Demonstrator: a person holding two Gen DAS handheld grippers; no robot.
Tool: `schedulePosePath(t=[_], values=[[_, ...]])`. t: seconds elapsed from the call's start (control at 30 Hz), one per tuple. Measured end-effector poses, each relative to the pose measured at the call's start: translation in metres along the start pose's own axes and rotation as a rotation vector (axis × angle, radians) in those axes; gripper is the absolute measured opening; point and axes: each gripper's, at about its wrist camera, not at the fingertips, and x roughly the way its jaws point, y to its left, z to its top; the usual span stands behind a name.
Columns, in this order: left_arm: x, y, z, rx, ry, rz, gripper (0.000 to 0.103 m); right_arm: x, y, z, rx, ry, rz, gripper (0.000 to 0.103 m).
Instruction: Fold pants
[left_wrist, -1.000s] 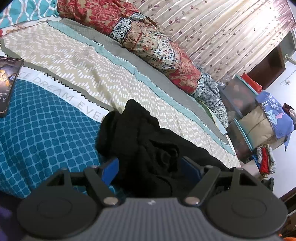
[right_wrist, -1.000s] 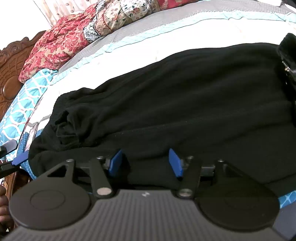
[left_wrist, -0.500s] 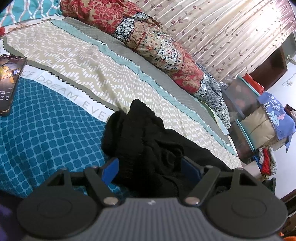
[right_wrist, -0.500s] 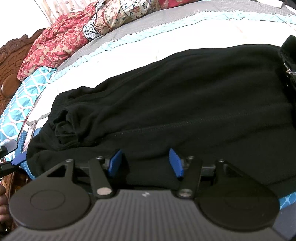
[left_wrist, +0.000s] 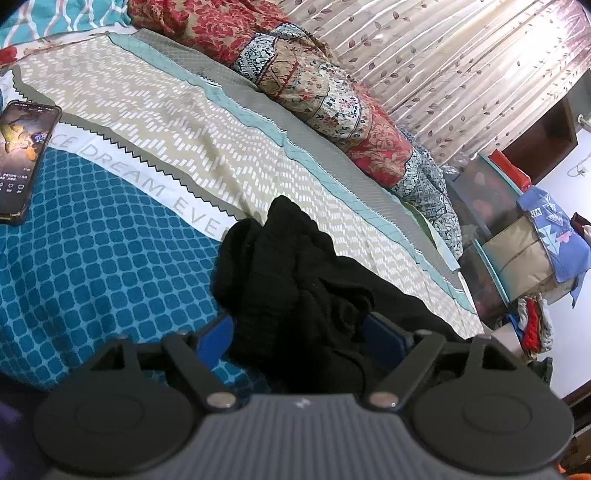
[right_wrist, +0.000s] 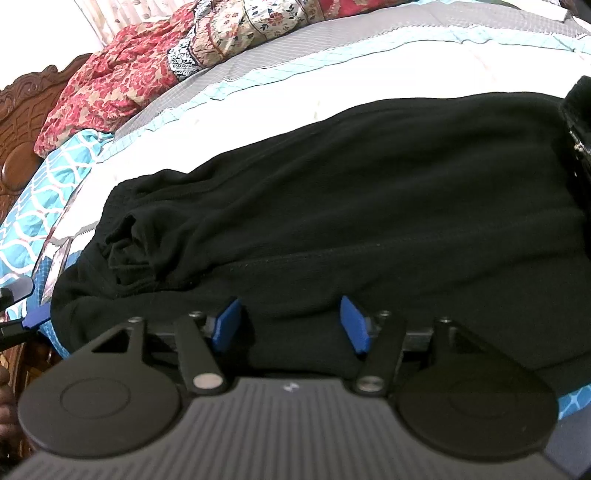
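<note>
Bed with the patterned sheet (left_wrist: 155, 122) has the black pants (right_wrist: 369, 192) laid across it, bunched end low center in the left view; left tool (left_wrist: 301, 332) just spread wide around that bunch, right tool (right_wrist: 291, 321) half-open over the edge, so looks like a fold just got released and next is re-gripping for another.

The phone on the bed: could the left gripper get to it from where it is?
Probably yes. The phone lies uncovered on the bedspread, nothing between it and the left gripper.
</note>
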Motion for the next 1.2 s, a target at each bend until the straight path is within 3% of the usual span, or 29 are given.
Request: schedulePosePath(t=[0.27,0.43,0.63,0.73,0.9,0.93,0.97,1.0,1.03,1.13,1.2], values=[[0.002,0.008,0.002,-0.046,0.012,-0.017,0.091,-0.002,0.004,0.001,-0.017,-0.001,-0.008,0.064],[0.006,0.013,0.004,-0.073,0.023,-0.029,0.096,-0.023,0.032,0.002,-0.177,-0.102,0.004,0.063],[0.024,0.022,0.009,-0.125,0.047,-0.018,0.102,-0.014,0.07,0.008,-0.365,-0.082,0.082,0.041],[0.037,0.023,0.018,-0.128,0.06,-0.034,0.103,-0.003,0.08,0.02,-0.352,-0.083,0.117,0.04],[0.071,0.017,0.026,-0.091,0.103,-0.013,0.102,0.03,0.085,0.04,-0.207,-0.059,0.176,0.04],[0.074,0.014,0.024,-0.066,0.099,0.002,0.094,0.046,0.086,0.041,-0.169,-0.021,0.185,0.04],[0.077,0.008,0.021,-0.02,0.096,0.028,0.067,0.067,0.082,0.039,-0.124,0.059,0.194,0.039],[0.08,0.005,0.018,0.011,0.108,0.043,0.053,0.084,0.078,0.034,-0.085,0.123,0.193,0.039],[0.081,0.005,0.017,0.008,0.121,0.034,0.05,0.085,0.075,0.029,-0.071,0.076,0.207,0.036],[0.073,-0.001,0.017,-0.032,0.105,-0.014,0.046,0.079,0.087,0.032,-0.138,0.081,0.192,0.038],[0.069,-0.017,0.018,0.0,0.087,-0.029,0.046,0.077,0.084,0.032,-0.133,0.079,0.211,0.038]])
